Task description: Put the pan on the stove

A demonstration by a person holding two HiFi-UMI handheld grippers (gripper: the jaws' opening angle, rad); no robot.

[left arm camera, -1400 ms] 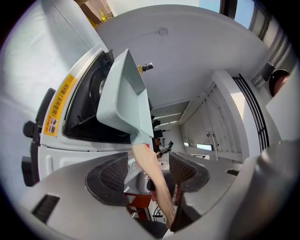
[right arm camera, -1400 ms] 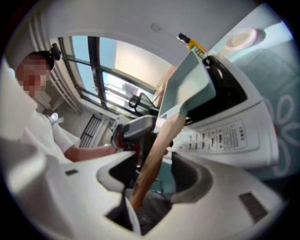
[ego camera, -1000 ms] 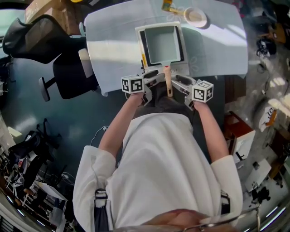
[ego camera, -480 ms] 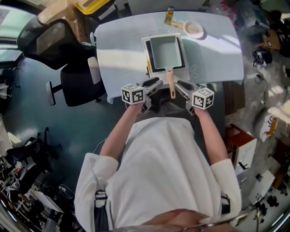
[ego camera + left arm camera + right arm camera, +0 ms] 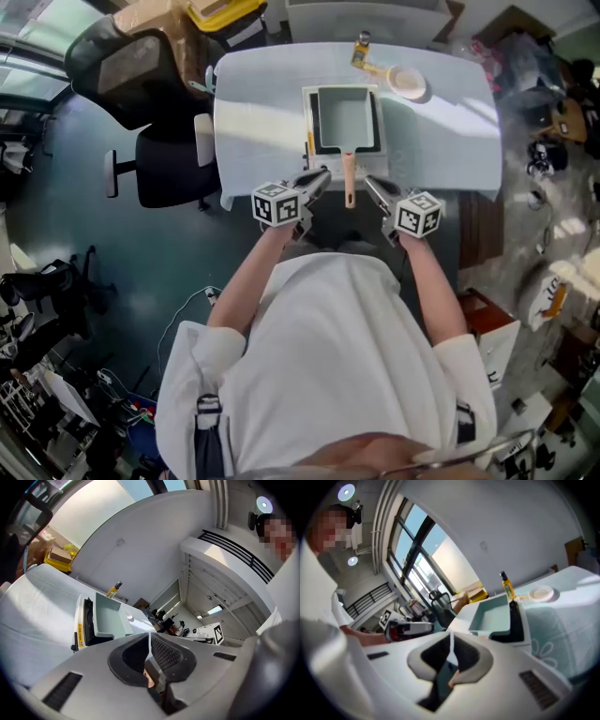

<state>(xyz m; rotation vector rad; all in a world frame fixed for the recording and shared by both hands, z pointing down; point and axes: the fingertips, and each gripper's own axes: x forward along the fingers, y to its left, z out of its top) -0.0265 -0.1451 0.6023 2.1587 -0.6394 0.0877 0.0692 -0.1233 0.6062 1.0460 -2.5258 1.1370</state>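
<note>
Though the head view leaves it unclear, gripper views show left gripper [image 5: 150,643] and right gripper [image 5: 451,651] just closed, empty.

Daylight lays bright bands across the table [image 5: 262,112], while the floor [image 5: 141,253] at the left stays dim. Windows [image 5: 417,559] glare in the right gripper view, where the right gripper [image 5: 451,641] is softly blurred. Edges bend strongly; gripper-view corners go black.

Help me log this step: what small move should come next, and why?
Probably draw both grippers back and rest. The pan already sits on the stove; the left gripper and right gripper flank its handle, jaws just closed on nothing.
</note>
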